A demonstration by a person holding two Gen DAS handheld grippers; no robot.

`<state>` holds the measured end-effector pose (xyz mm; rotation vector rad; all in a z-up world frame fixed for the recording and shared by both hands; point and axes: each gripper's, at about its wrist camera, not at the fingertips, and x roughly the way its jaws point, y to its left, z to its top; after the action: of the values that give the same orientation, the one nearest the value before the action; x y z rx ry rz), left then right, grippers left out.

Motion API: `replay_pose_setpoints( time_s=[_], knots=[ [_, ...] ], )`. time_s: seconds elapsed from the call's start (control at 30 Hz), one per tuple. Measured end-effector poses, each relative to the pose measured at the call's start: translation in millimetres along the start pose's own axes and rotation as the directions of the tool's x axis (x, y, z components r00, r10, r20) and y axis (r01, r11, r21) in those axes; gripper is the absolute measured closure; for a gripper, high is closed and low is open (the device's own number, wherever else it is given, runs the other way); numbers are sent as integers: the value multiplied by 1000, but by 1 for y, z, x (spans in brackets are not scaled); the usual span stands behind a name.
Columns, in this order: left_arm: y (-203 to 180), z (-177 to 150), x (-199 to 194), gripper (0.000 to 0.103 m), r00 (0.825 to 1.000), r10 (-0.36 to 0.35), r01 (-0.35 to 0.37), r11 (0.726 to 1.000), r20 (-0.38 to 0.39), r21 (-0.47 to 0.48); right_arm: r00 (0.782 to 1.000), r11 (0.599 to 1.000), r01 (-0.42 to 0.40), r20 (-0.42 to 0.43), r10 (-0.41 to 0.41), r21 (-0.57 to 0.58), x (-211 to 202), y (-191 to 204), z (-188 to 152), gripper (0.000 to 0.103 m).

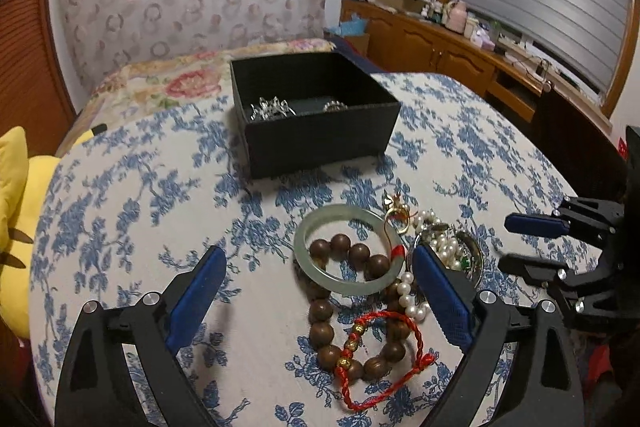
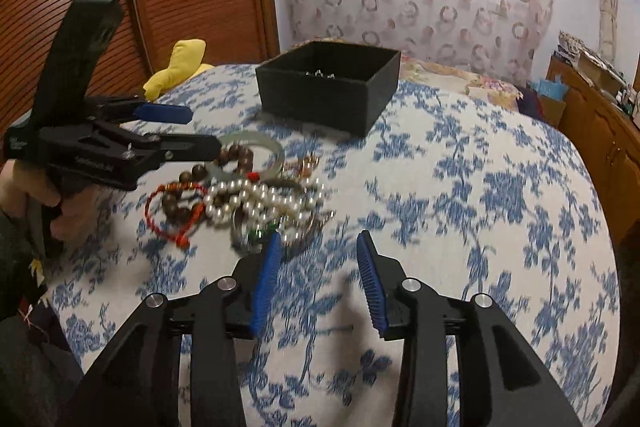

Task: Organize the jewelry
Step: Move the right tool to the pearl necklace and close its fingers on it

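Observation:
A pile of jewelry lies on the blue-flowered tablecloth: a pale green jade bangle (image 1: 346,254), a brown wooden bead bracelet (image 1: 320,311), a red cord bracelet (image 1: 384,359), a pearl strand (image 1: 416,303) and a gold piece (image 1: 396,213). A black open box (image 1: 316,115) behind it holds silver pieces (image 1: 272,107). My left gripper (image 1: 320,271) is open, its jaws wide around the pile. My right gripper (image 2: 318,259) is open and empty, just right of the pearl strand (image 2: 256,203). The box (image 2: 328,87) stands beyond it.
A yellow plush toy (image 1: 16,227) sits at the table's left edge. A floral cushion (image 1: 168,83) lies behind the box. Wooden cabinets with clutter (image 1: 460,31) run along the right wall. Bare tablecloth (image 2: 480,207) spreads to the right of the pile.

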<state>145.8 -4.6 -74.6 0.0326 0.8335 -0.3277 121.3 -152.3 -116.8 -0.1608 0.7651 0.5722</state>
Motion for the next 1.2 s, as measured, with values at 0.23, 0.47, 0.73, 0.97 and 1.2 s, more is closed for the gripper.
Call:
replay_pose_setpoints(
  time_s=[0.23, 0.47, 0.73, 0.97, 1.2],
  knots=[
    [-7, 8, 20, 13, 998, -28, 29, 1000, -62, 7, 1000, 1000, 12, -16, -12, 11, 0, -3, -9, 59],
    [-16, 17, 35, 20, 993, -13, 18, 999, -116, 42, 1000, 999, -5, -12, 6, 40, 1, -6, -13, 59],
    [-17, 18, 45, 23, 986, 25, -12, 997, -166, 79, 1000, 999, -10, -14, 11, 41, 1, -7, -11, 59],
    [-14, 14, 43, 25, 986, 32, -17, 996, -164, 90, 1000, 999, -8, -15, 8, 39, 1, -6, -12, 59],
    [-23, 14, 44, 34, 988, 52, -33, 991, -145, 130, 1000, 999, -7, -17, 7, 35, 1, -5, -11, 59]
  ],
)
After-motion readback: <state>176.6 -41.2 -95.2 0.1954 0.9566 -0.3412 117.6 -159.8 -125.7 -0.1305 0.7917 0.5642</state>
